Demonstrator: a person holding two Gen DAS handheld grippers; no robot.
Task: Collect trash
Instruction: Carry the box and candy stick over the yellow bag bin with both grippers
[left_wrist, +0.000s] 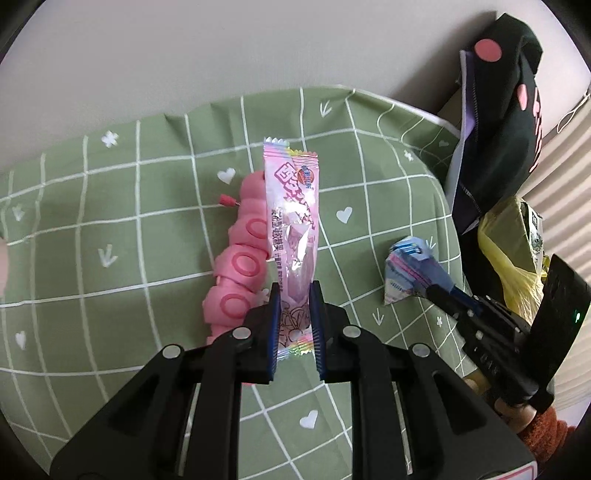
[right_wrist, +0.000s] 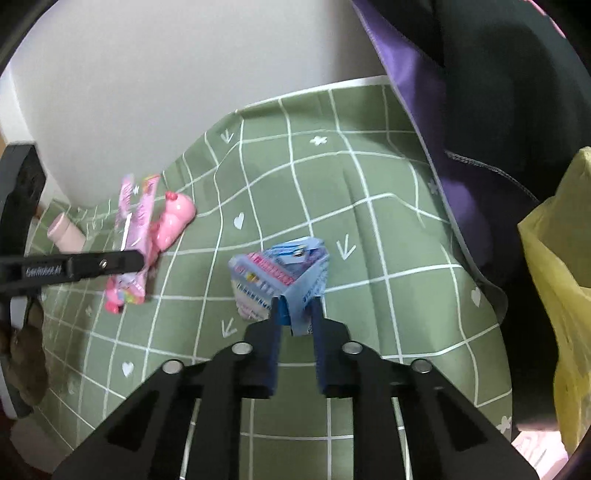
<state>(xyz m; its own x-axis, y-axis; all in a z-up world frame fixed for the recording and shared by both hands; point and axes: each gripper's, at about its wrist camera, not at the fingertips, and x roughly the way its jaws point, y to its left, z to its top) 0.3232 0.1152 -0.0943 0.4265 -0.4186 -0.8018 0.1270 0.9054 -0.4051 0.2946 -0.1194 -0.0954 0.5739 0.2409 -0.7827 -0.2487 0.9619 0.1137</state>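
Note:
A long pink candy wrapper (left_wrist: 293, 236) stands up between the blue pads of my left gripper (left_wrist: 294, 295), which is shut on its lower part; the right wrist view shows the same wrapper (right_wrist: 133, 225) held off the green checked cloth (right_wrist: 369, 229). My right gripper (right_wrist: 295, 306) is shut on a folded blue and white paper packet (right_wrist: 280, 273), pinching its near corner. In the left wrist view that packet (left_wrist: 404, 271) sits at the tip of the right gripper (left_wrist: 428, 290), just above the cloth (left_wrist: 110, 221).
A pink segmented toy (left_wrist: 240, 273) lies on the cloth behind the wrapper. A yellow plastic bag (right_wrist: 557, 295) hangs at the right beyond the table edge. A dark garment with purple lining (right_wrist: 461, 147) drapes over the back right corner. A pale pink tube (right_wrist: 66, 232) lies far left.

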